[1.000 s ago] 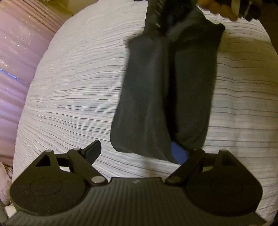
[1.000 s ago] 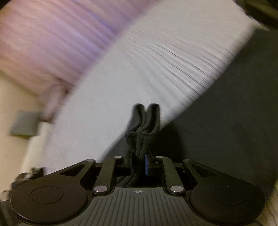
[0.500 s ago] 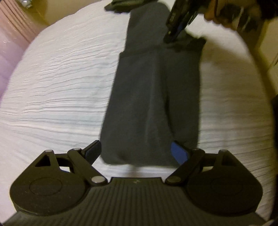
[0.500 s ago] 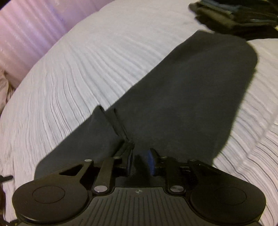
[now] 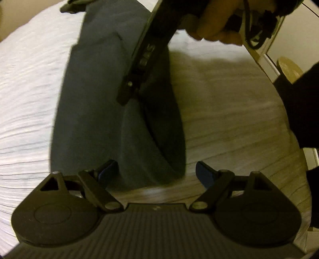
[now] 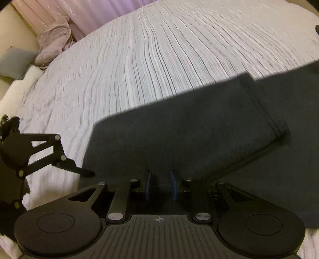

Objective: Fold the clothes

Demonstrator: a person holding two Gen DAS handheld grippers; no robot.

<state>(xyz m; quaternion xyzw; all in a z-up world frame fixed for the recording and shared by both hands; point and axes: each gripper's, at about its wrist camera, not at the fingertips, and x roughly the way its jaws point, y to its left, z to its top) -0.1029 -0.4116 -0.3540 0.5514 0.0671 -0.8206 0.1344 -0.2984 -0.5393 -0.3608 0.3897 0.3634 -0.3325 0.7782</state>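
Since the previous frames, the right gripper has released the garment's end and now sits low over the cloth, while the left gripper has shifted so that the garment's near end lies between its spread fingers.

Left wrist view: the left gripper [image 5: 157,172] is fully spread, its blue-padded fingertips [image 5: 205,175] well apart and grasping nothing. The dark grey garment [image 5: 95,103] lies lengthwise on the white ribbed bedspread [image 5: 26,103], running from the near edge to the far edge of the view. A folded layer [image 5: 139,145] lies on top at the near end, with a curved edge on its right side. The right gripper [image 5: 127,93] reaches down from the upper right, its tip over the middle of the garment; whether it touches the cloth cannot be told. The person's right hand [image 5: 215,22] grips its handle at the top. A stack of dark clothes [image 5: 71,5] sits at the far edge, partly cut off.

Right wrist view: the right gripper [image 6: 161,185] has its blue pads slightly parted, with dark cloth visible in the gap but not clamped. The garment [image 6: 189,123] spreads flat across the near right, a hemmed folded edge [image 6: 265,111] crossing it diagonally. The left gripper [image 6: 79,170] stands at the near left, its finger tip at the garment's left edge. Pink curtains [image 6: 59,18] and a white pillow [image 6: 18,93] lie far left.
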